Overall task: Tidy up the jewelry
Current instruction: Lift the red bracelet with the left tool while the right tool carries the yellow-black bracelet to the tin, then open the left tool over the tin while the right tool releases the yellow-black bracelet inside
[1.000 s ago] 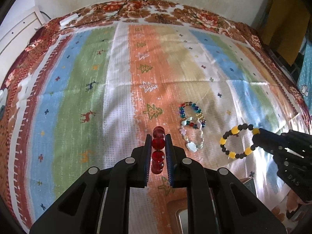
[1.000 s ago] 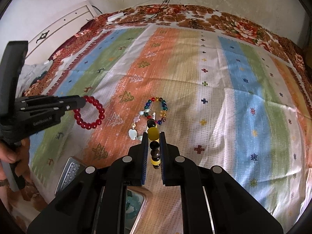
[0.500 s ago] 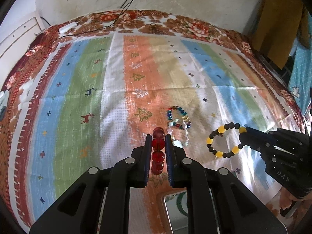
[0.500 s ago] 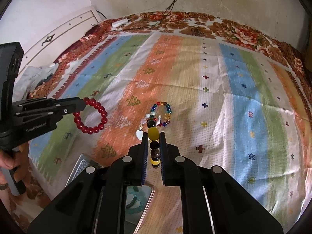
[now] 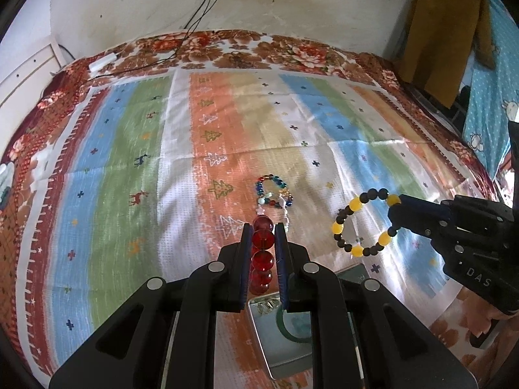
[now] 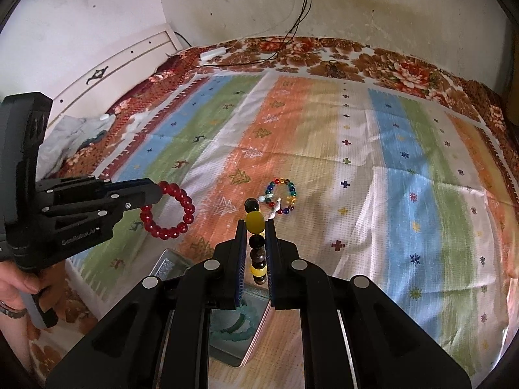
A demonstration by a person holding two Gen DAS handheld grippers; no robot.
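Striped bedspread [image 6: 405,194] covers the bed, floral border toward the stained wall, cables trailing from a socket. Landmark for all positions: the open metal tin [image 6: 240,334] lying on the bed at its near edge, a pale green bangle already inside.

Left claw [image 5: 263,236]: jaws nearly shut, pinching the red bead bracelet [image 6: 168,210]. Seen from the right wrist view, the loop hangs free, off the fabric, up and to the left of the tin.

Right claw [image 6: 257,233]: jaws nearly shut on the black and yellow bead bracelet [image 5: 363,223]. From the left wrist view its loop hangs free, up and to the right of the tin.

Multicoloured bead bracelet [image 6: 281,196] and a pale charm strand just beside it lie on the orange stripe, beyond the tin, unheld.

Finding: in each wrist view the tin sits directly beneath and just behind the claw tips, so both loads are forward of the opening. Judgement: each claw must draw back and descend toward the tin; neither is clearly nearer. Loops hang edge-on between the jaws, so they should drop flat
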